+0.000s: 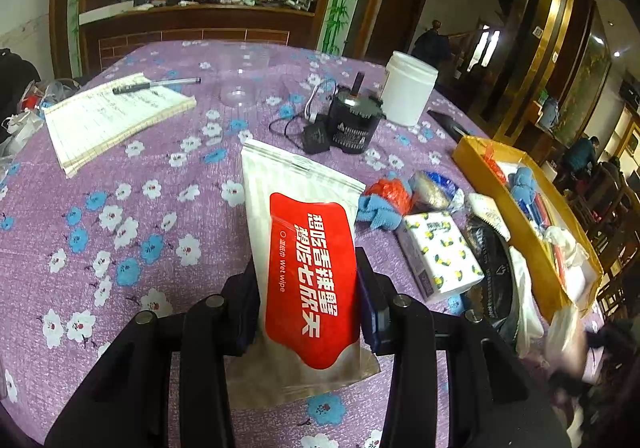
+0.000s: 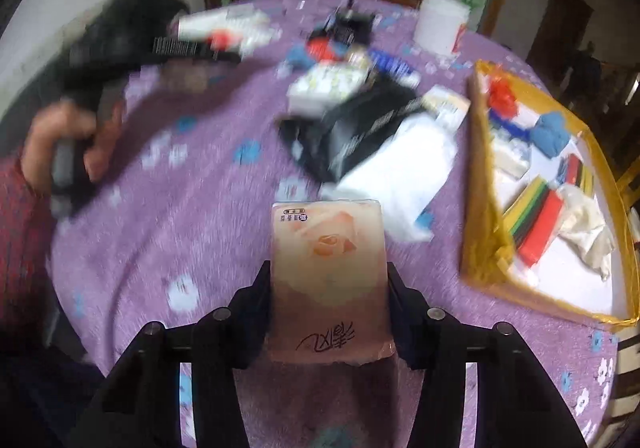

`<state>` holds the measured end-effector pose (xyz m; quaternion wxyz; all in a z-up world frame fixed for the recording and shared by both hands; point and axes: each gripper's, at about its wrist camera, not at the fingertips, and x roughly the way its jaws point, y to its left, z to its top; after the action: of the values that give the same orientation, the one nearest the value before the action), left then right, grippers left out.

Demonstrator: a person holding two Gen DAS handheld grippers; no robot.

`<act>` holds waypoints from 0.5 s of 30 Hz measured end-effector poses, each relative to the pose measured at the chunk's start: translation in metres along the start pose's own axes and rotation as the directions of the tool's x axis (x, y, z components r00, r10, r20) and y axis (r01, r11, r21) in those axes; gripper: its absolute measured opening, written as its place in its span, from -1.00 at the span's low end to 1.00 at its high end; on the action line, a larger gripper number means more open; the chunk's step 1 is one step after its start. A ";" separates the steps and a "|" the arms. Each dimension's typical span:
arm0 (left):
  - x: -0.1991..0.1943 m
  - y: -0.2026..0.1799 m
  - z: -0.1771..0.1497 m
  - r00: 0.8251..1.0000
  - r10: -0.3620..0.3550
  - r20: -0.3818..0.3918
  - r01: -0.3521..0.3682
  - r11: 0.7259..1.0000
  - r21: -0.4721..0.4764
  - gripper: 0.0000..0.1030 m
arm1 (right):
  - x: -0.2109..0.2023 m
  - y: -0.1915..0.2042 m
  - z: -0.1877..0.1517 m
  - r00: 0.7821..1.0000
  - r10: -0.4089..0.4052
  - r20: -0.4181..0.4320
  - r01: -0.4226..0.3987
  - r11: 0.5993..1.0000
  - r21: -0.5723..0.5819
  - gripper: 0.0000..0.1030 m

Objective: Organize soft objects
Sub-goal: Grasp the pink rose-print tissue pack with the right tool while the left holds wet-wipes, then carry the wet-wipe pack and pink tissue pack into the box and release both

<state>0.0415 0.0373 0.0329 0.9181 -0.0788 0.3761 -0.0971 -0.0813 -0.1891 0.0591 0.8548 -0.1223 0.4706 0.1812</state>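
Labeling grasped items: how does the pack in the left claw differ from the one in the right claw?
1. The wet wipe pack is white with a red label; the tissue pack is pale peach with a rose print.
2. The wet wipe pack is a flat pouch with a sealed end; the tissue pack is a blockier rectangle.
Shared: each sits between claw fingers above the purple floral tablecloth.

The tablecloth [image 1: 120,268] is purple with white and blue flowers. The wipes pack [image 1: 308,248] is white and red. The blurry tissue pack [image 2: 328,268] looks pink with a rose. The box [image 2: 480,248] is yellow.
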 end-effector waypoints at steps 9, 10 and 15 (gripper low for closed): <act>-0.012 -0.010 0.002 0.997 -0.020 0.079 0.017 0.999 0.035 -0.25 | -0.004 -0.013 0.071 0.980 0.012 0.198 -0.033 0.994 0.104 0.01; -0.014 -0.012 0.001 0.996 -0.022 0.089 0.018 0.999 0.043 -0.25 | 0.003 -0.013 0.079 0.977 0.006 0.212 -0.029 0.994 0.106 0.01; -0.017 -0.020 0.000 0.994 -0.025 0.108 0.016 0.996 0.083 -0.25 | 0.036 -0.003 0.105 0.965 -0.023 0.263 -0.011 0.992 0.126 0.01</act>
<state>0.0274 0.0219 0.0487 0.9386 -0.0503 0.3205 -0.1174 0.0175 -0.1454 0.0843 0.9164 -0.0440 0.3628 0.1630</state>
